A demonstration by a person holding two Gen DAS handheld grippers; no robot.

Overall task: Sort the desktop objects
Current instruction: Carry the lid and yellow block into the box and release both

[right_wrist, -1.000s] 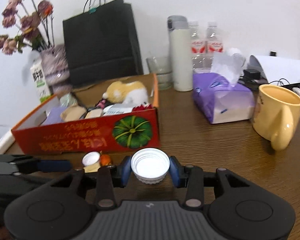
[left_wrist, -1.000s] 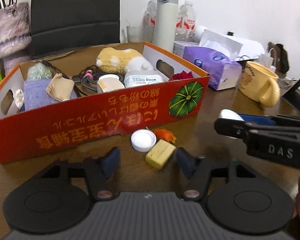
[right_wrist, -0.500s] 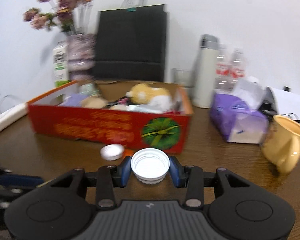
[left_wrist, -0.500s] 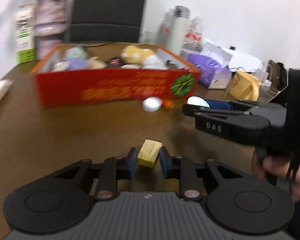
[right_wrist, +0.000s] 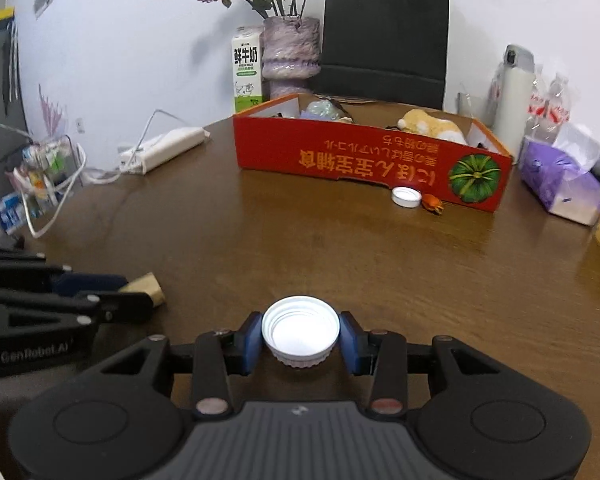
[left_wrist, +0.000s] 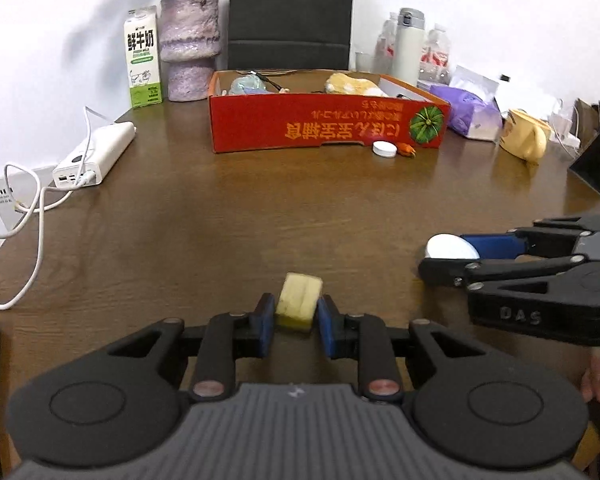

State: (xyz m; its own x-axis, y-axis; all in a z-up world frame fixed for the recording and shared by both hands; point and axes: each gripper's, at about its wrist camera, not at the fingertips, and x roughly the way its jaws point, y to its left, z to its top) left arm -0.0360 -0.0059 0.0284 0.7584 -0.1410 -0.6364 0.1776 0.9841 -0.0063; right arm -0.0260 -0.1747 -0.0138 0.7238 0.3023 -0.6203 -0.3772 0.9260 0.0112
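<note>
My left gripper [left_wrist: 296, 320] is shut on a small yellow block [left_wrist: 299, 298], held above the brown table's near part. My right gripper [right_wrist: 300, 340] is shut on a large white cap [right_wrist: 300, 332], hollow side up. Each gripper shows in the other's view: the right gripper [left_wrist: 452, 258] with its white cap [left_wrist: 450, 247] at the right, the left gripper [right_wrist: 140, 300] with the yellow block [right_wrist: 146, 285] at the left. The red cardboard box [left_wrist: 324, 130] [right_wrist: 364, 158] of sorted items stands far back. A smaller white cap [left_wrist: 383, 148] [right_wrist: 406, 197] and an orange piece [left_wrist: 407, 149] [right_wrist: 433, 203] lie before it.
A white power bank [left_wrist: 96, 154] with cables lies at the left edge. A milk carton [left_wrist: 142, 64], a vase [left_wrist: 190, 46] and a black bag [left_wrist: 290, 12] stand behind the box. A thermos [left_wrist: 408, 46], a purple tissue pack [left_wrist: 474, 116] and a yellow mug [left_wrist: 526, 140] stand at the right.
The left gripper closed on the yellow block and carried it back from the box. The right gripper also drew back with the white cap, so the box now looks far away.
</note>
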